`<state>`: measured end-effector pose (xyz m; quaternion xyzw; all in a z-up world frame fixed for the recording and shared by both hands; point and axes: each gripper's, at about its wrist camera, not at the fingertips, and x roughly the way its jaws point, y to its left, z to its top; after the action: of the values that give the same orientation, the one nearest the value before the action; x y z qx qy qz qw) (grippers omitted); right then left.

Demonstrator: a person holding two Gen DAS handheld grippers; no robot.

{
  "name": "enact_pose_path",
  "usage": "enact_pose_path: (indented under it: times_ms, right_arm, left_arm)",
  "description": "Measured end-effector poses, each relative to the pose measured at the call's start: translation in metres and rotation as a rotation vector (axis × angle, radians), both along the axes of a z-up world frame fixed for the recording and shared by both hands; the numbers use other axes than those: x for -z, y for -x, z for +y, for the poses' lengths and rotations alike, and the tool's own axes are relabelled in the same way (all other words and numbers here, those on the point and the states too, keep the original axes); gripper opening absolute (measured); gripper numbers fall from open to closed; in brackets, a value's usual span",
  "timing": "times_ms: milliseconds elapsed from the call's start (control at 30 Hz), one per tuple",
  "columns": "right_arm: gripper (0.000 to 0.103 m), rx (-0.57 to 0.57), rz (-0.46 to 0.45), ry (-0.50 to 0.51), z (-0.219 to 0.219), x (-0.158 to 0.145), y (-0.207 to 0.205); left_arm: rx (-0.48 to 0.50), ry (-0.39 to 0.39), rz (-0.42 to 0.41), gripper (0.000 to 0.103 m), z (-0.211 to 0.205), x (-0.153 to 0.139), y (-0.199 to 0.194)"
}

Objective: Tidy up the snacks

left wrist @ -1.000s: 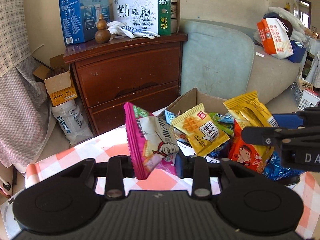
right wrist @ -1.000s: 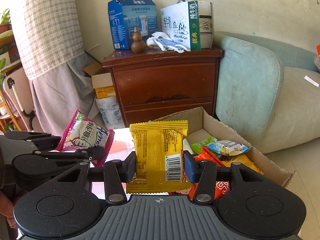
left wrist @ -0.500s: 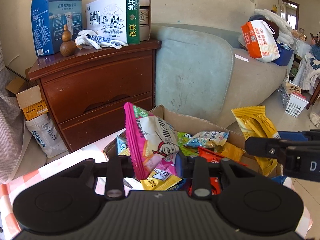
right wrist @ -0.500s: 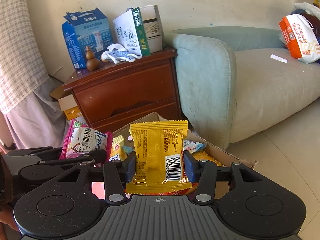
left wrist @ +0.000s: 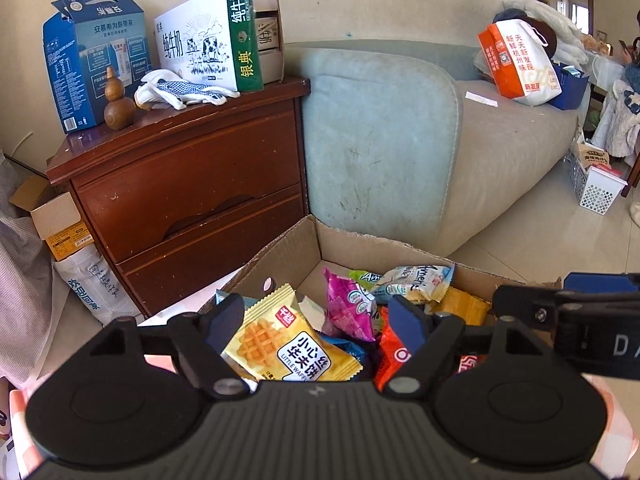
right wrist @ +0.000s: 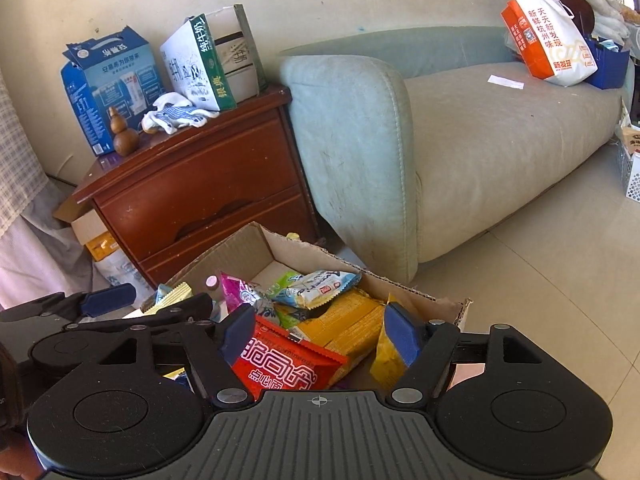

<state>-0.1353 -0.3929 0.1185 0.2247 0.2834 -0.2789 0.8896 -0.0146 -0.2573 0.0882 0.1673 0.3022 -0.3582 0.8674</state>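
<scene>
Left wrist view: our left claw (left wrist: pixel 316 320) and right claw (right wrist: pixel 318 330) hang released above the open brown cardboard box (left wrist: pixel 288 252), over snack packets piled beneath.

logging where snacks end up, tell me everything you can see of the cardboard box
The cardboard box is plain brown corrugated card, open-topped, its rim torn and ragged along the far edge. It stands in front of the wooden nightstand and the sofa arm. Inside lies a loose heap of snack packets, among them a yellow waffle packet and a red packet. Both open tools hover over it.
</scene>
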Motion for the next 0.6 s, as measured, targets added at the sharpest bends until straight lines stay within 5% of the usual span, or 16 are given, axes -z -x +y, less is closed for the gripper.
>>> enact_pose_path:
  times_ms: [333, 600]
  right_arm:
    - [0.085, 0.017, 0.022, -0.002, 0.013, -0.005, 0.003]
    - [0.093, 0.033, 0.127, 0.064, 0.035, -0.005, -0.001]
  left_arm:
    - [-0.048, -0.097, 0.012, 0.094, 0.027, -0.009, 0.019]
    - [-0.099, -0.088, 0.089, 0.099, 0.051, -0.006, 0.018]
